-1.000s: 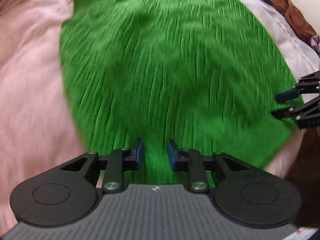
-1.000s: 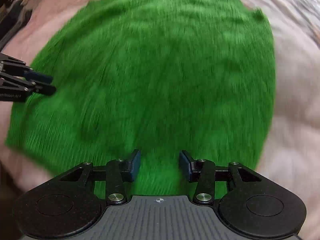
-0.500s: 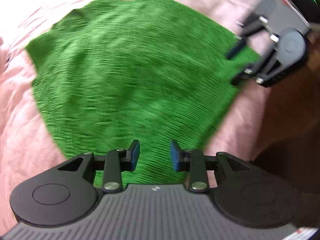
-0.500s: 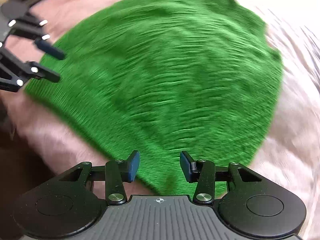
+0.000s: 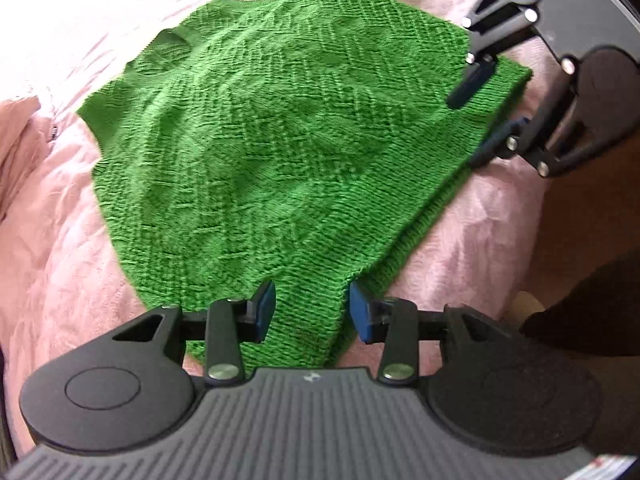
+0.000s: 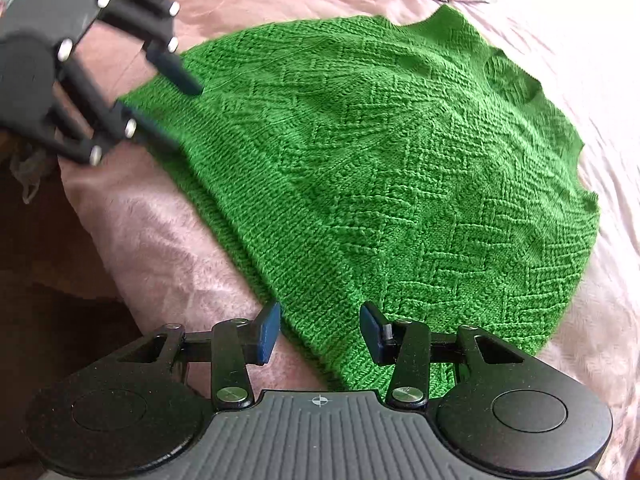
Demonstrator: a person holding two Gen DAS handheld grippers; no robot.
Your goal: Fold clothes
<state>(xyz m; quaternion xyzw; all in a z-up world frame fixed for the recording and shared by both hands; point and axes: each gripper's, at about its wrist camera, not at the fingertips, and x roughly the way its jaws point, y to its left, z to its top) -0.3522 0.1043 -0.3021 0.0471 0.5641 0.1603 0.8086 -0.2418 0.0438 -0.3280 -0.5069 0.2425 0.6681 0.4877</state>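
green knit sweater [image 5: 280, 152] lies flat on the pink bedding [image 5: 52, 240]. we're lining up at its hem corners: left gripper [image 5: 312, 312] low centre, jaws opening, empty; right gripper [image 6: 320, 332] part open, empty. next: drop, pinch both corners, fold toward the neckline at the top.

The sweater [image 5: 280, 152] lies spread flat on the bed cover [image 5: 60, 240], its hem along the near edge of the bed. The left tool [image 5: 312, 312] hangs over one hem corner, its jaws opening with knit below them. The right tool [image 6: 320, 332] hangs over the other hem corner, jaws apart, straddling the sweater's edge
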